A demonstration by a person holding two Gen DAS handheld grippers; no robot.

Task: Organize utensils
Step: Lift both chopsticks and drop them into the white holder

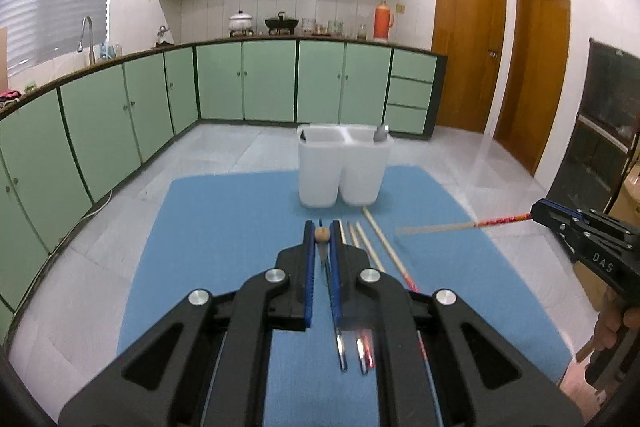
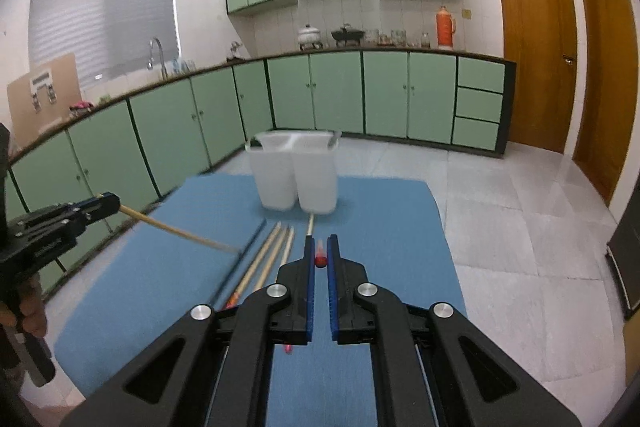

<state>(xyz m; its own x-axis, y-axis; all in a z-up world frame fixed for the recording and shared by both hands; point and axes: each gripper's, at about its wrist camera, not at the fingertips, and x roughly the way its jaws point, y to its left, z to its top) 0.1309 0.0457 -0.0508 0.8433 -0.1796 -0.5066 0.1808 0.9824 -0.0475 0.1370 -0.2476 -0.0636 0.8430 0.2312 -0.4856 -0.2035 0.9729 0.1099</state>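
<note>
A white two-compartment utensil holder (image 1: 342,169) stands at the far edge of a blue mat (image 1: 224,227); it also shows in the right wrist view (image 2: 296,179). A metal utensil handle (image 1: 381,133) sticks out of its right compartment. My left gripper (image 1: 321,233) is shut on a wooden chopstick seen end-on (image 1: 322,235); from the right wrist view this chopstick (image 2: 180,231) slants down to the mat. My right gripper (image 2: 320,247) is shut on a red-ended chopstick (image 2: 320,259), which shows level above the mat in the left wrist view (image 1: 452,225). Several chopsticks (image 2: 272,251) lie on the mat.
The mat lies on a pale tiled floor (image 2: 520,227). Green kitchen cabinets (image 1: 248,83) run along the left and back. Wooden doors (image 2: 532,47) are at the right. A dark cabinet (image 1: 604,131) stands at the far right.
</note>
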